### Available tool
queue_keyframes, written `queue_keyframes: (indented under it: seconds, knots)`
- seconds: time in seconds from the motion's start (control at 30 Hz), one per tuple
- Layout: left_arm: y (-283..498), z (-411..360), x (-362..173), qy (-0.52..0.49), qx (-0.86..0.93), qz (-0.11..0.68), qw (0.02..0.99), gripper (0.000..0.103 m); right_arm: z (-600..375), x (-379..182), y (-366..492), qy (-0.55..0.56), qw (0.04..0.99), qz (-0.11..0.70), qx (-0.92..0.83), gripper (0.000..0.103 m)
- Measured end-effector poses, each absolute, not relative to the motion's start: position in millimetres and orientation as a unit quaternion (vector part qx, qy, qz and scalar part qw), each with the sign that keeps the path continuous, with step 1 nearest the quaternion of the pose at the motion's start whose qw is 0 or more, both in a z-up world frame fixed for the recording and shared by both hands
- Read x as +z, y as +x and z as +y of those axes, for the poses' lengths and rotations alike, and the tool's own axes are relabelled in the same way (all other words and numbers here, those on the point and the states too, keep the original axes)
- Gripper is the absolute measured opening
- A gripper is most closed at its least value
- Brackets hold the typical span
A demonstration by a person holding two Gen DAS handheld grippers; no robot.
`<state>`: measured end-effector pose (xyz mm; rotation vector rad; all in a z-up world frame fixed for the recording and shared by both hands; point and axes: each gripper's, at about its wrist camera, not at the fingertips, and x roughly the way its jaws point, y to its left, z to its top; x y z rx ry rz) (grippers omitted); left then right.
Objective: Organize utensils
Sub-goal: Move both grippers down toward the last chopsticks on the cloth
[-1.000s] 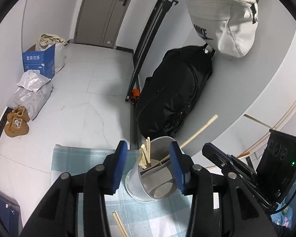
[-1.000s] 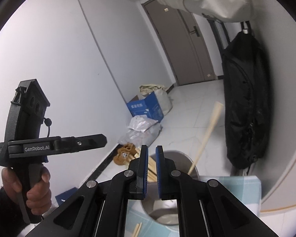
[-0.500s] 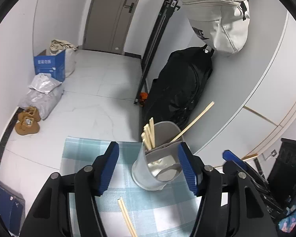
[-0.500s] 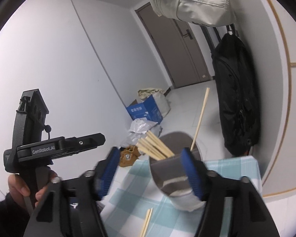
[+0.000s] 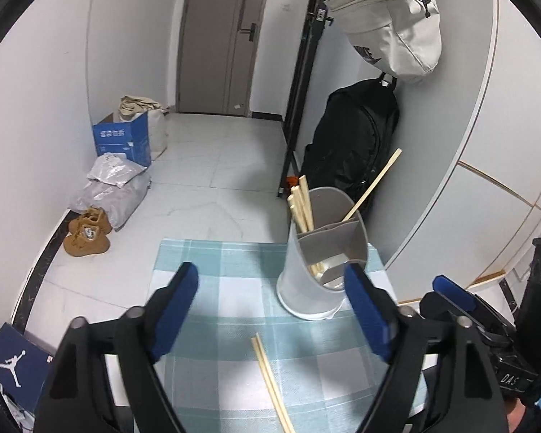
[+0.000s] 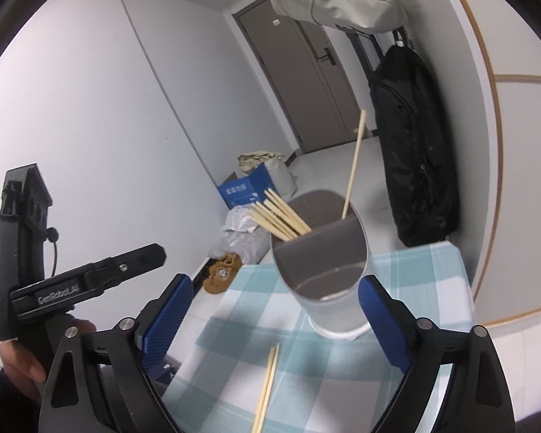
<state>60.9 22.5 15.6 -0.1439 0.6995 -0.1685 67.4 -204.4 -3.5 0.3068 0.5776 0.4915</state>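
A grey divided utensil holder (image 5: 322, 252) stands on the checked cloth (image 5: 220, 274); it also shows in the right wrist view (image 6: 321, 252). Several wooden chopsticks (image 5: 301, 202) lean in its left compartment, and one chopstick (image 5: 373, 184) leans out to the right. A loose pair of chopsticks (image 5: 270, 382) lies on the cloth in front of the holder, also in the right wrist view (image 6: 267, 386). My left gripper (image 5: 270, 310) is open and empty, back from the holder. My right gripper (image 6: 274, 321) is open and empty, just short of the holder.
A black backpack (image 5: 353, 151) and a white bag (image 5: 393, 21) hang by the wall behind the table. Boxes, bags and shoes (image 5: 86, 232) lie on the floor at left. The left gripper's body (image 6: 72, 285) sits left of the right gripper.
Both grippers opened and drew back from the holder. The right gripper let go of the chopstick, which now leans in the holder. The loose pair came into fuller view.
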Motion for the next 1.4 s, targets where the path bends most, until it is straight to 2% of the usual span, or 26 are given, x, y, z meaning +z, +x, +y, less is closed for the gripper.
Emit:
queue_keyframes:
  seconds: [0.27,0.6,0.83,0.93,1.0,1.1,1.17,1.27,1.33,1.4]
  knots:
    - [57.2,28.5,-22.2,-0.083,-0.086,0.367,0.923,0.081,-195.6,-27.3,50.7,0.129,0.920,0.296,0.223,0.100]
    - [71.6,45.2,-90.6,-0.125,-0.076,0.416,0.898,0.081,-181.5,-79.3,43.8,0.106,0.901,0.361,0.214,0.100]
    - [84.9,64.5,-103.1,-0.152,-0.074,0.430,0.887,0.081,-171.8,-105.1,55.0,0.088,0.887,0.412,0.189,0.097]
    - [88.8,74.9,-104.9,-0.170,-0.072,0.428,0.885,0.081,-165.8,-109.4,62.6,0.084,0.882,0.423,0.187,0.089]
    - [92.8,82.2,-107.3,-0.180,-0.067,0.433,0.881,0.081,-156.0,-113.7,71.8,0.074,0.875,0.440,0.185,0.077]
    - [98.2,92.0,-109.5,-0.196,-0.059,0.434,0.877,0.081,-136.1,-124.9,87.5,0.052,0.856,0.479,0.187,0.076]
    - [102.5,97.0,-109.1,-0.203,-0.052,0.432,0.877,0.081,-122.9,-133.8,95.2,0.038,0.842,0.501,0.194,0.065]
    - [104.6,104.2,-108.1,-0.219,-0.044,0.429,0.875,0.081,-99.4,-143.1,103.0,-0.004,0.831,0.518,0.200,0.064]
    - [106.4,111.4,-109.7,-0.243,-0.047,0.431,0.868,0.081,-88.6,-146.6,105.8,-0.030,0.828,0.525,0.196,0.059]
    - [109.0,117.8,-111.8,-0.261,-0.045,0.435,0.861,0.081,-79.2,-150.5,107.9,-0.053,0.817,0.541,0.194,0.058]
